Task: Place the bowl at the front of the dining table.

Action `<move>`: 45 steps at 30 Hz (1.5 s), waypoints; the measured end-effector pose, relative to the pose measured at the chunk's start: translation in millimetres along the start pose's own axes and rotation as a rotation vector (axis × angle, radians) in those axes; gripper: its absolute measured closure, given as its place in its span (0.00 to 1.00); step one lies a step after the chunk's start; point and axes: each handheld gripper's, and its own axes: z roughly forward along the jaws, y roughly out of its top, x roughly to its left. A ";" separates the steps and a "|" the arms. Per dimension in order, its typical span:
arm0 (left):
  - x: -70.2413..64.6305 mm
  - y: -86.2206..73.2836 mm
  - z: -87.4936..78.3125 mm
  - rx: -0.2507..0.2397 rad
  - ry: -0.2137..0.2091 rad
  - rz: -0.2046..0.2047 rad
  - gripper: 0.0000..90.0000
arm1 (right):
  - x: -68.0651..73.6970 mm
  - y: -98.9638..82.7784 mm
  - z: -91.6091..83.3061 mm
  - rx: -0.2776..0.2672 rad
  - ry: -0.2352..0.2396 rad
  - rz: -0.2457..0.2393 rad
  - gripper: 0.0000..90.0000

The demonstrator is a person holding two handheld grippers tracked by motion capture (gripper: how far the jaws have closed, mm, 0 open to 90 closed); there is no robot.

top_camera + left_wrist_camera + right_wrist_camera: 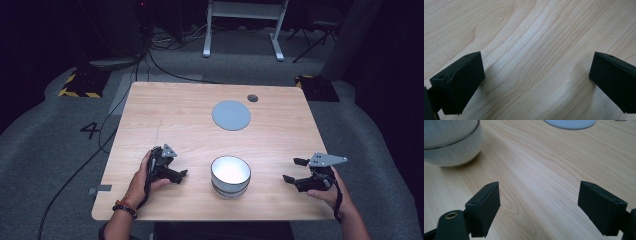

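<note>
A white bowl (230, 176) is seen standing upright near the front edge of the wooden table (165, 115), between the two grippers and apart from both. No brand or label can be read on it; a thin dark line runs around its side, seen close in the right gripper view (450, 142), where its rim is cut off by the top edge. The only writing that can be read is a dark "4" (90, 130) marked on the grey floor to the left of the table.

The left gripper (176, 175) is held low over the table to the left of the bowl, its jaws spread wide with nothing between them but bare wood. The right gripper (295, 171) is held to the right of the bowl, its jaws likewise wide apart and empty.

Farther back a flat grey disc (231, 115) lies on the table, and beyond it a small dark round spot (252, 98), too small to be made out. The room behind is dark and little can be told there.
</note>
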 end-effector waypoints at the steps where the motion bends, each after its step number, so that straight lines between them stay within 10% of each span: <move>1: 0.0 0.0 0.0 0.000 0.000 0.000 0.00 | 2.1 1.1 0.8 -0.001 0.002 0.000 0.20; 17: 0.0 0.0 0.0 0.000 0.000 0.000 0.00 | 33.8 20.9 10.5 -0.009 0.129 -0.058 0.20; 45: -0.1 -0.1 0.0 -0.001 0.001 0.000 0.00 | 78.3 66.1 15.1 -0.008 0.206 -0.227 0.20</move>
